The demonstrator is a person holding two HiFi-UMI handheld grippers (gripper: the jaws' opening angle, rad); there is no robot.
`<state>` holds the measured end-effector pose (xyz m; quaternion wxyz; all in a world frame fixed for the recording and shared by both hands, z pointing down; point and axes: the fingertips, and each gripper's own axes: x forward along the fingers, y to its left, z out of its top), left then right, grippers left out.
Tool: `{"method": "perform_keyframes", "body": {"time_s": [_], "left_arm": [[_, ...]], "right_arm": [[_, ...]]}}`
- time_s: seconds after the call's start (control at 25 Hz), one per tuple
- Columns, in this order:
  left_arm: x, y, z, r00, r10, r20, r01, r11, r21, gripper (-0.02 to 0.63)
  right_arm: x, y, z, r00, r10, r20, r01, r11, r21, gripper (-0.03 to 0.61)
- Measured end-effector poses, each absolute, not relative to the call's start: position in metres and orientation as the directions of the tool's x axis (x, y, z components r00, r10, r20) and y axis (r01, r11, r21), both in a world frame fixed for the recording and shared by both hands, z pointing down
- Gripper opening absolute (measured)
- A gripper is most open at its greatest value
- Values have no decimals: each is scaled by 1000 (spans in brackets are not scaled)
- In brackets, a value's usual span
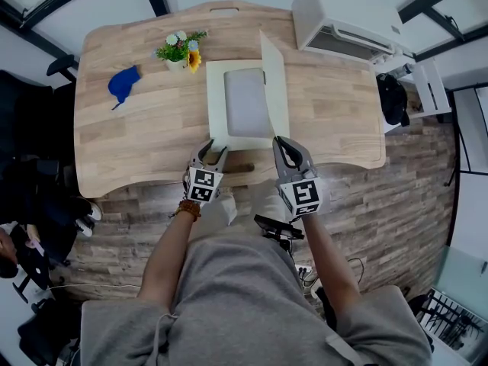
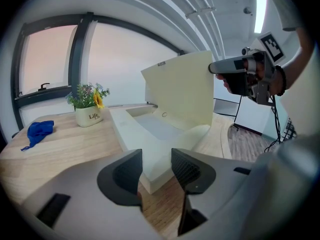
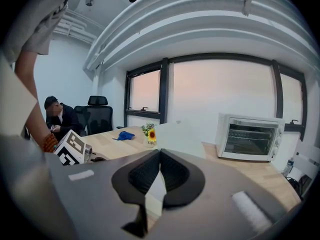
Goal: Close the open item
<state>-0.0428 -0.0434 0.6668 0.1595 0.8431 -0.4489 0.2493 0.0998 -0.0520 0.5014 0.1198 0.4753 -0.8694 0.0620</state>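
Holds left claw (image 2: 156,153) wide, empty, at near corner of one open box (image 1: 216,105), mid-tabletop (image 1: 122,143). Rests shut right claw (image 3: 160,153) at its raised lid (image 1: 276,82), 3 o'clock side. One flowerpot (image 1: 180,52) and one blue cloth (image 1: 123,85) toward 10 o'clock, one oven (image 1: 343,14) at 1.

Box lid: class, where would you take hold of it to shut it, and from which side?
Probably its free top edge, from the right, outer side: the lid stands nearly upright, hinged along the right side of the box, so that thin edge is easy to pinch.
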Motion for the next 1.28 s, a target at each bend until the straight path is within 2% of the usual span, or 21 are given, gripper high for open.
{"method": "perform_keyframes", "body": {"time_s": [1.28], "left_arm": [[-43,-41,668,480,-669,567,-838,-542,70,183]], "right_arm": [[63,-46,520,-609,-731,308,-779,625,-58,15]]}}
